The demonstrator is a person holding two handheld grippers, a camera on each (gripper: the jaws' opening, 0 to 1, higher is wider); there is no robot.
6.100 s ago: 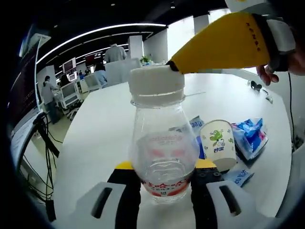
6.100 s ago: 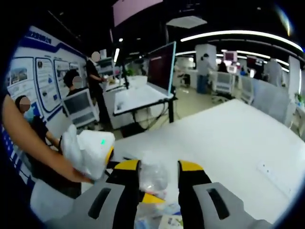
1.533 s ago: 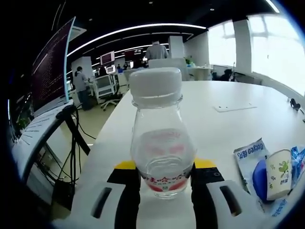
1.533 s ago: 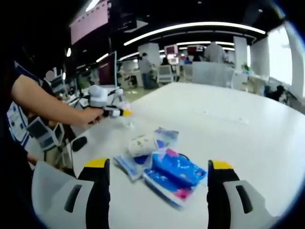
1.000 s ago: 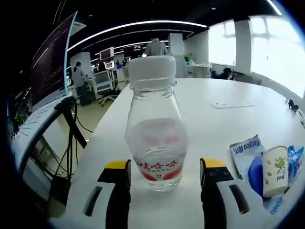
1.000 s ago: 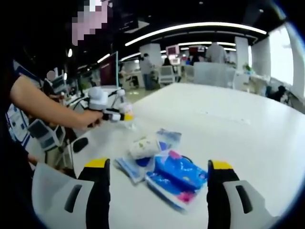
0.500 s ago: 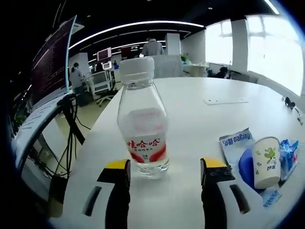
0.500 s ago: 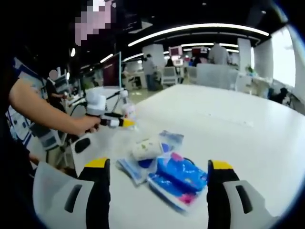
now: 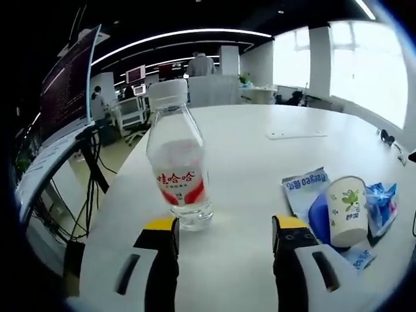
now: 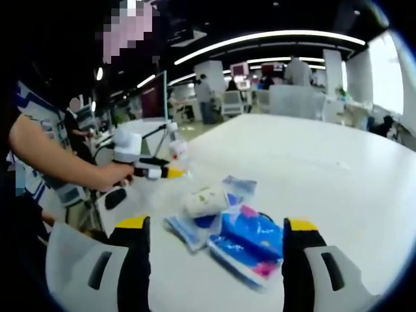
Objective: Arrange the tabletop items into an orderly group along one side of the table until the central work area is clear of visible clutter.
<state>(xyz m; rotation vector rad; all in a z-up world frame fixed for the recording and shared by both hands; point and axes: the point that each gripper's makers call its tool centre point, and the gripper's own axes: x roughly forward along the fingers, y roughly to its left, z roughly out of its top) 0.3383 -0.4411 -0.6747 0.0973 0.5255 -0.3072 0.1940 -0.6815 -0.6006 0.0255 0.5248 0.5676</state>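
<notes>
My left gripper (image 9: 224, 227), jaws spread, has the upright water bottle (image 9: 177, 166) just ahead-left; my right gripper (image 10: 214, 231), jaws wide apart, faces the snack packets (image 10: 244, 244), nearer.

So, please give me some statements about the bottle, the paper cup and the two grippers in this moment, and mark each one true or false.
1. The clear bottle stands upright on the white table with its white cap on. True.
2. The left gripper is clamped on the bottle. False: its fingers are open and the bottle stands free just ahead of them.
3. The paper cup stands among blue packets. True.
4. The right gripper holds a blue packet. False: it is open and holds nothing.
5. The cup lies on its side in the left gripper view. False: there it stands upright.
</notes>
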